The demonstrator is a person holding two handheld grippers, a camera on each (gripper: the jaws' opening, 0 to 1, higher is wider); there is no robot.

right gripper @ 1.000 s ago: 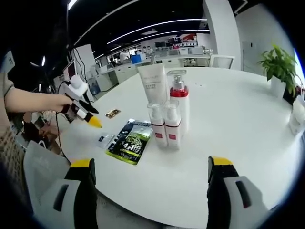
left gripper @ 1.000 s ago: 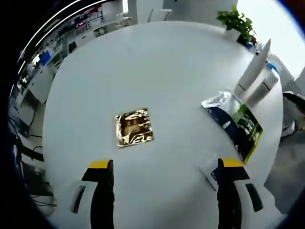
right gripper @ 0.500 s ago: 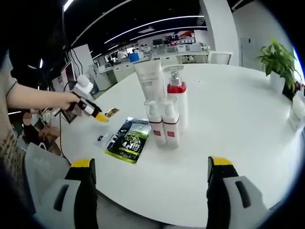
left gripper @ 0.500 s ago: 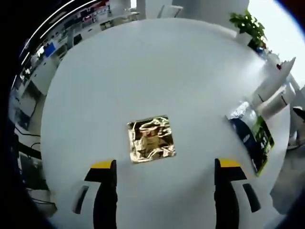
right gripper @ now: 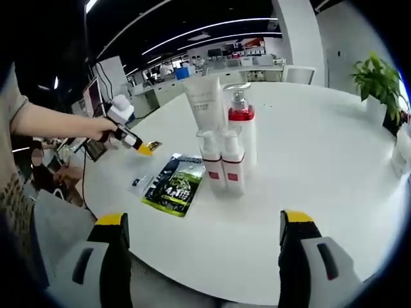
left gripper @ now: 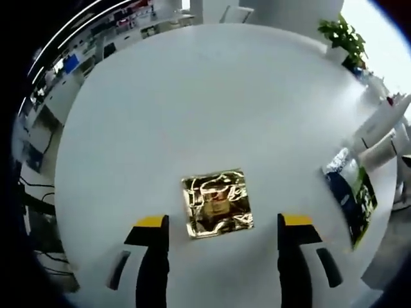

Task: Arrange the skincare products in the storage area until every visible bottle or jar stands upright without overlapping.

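- Two yellow-tipped jaws of the left gripper (left gripper: 221,223) stand spread apart above a round white table (left gripper: 192,109), nothing clamped between them; a crinkled gold foil sachet (left gripper: 217,203) lies flat on the tabletop between and just ahead of the tips.
- At the right edge of the left gripper view, a dark green-and-black sachet (left gripper: 351,196) lies flat near two pale bottles (only partly seen there), and a potted plant (left gripper: 345,40) stands at the table's far rim.
- Seen from the right gripper view, the right gripper (right gripper: 200,230) is likewise wide open and empty, held short of the table's near edge.
- Mid-table, the skincare products stand upright in a tight cluster: a white tube (right gripper: 205,108) at the back, a red-collared pump bottle (right gripper: 243,131) beside it, and two small pump bottles (right gripper: 223,164) with red labels side by side in front.
- Left of the cluster the green sachet lies flat, with a small white packet (right gripper: 138,185) just beside it.
- A person's hand (right gripper: 96,128) holds the left gripper over the table's left side, its yellow tips just above the gold sachet.
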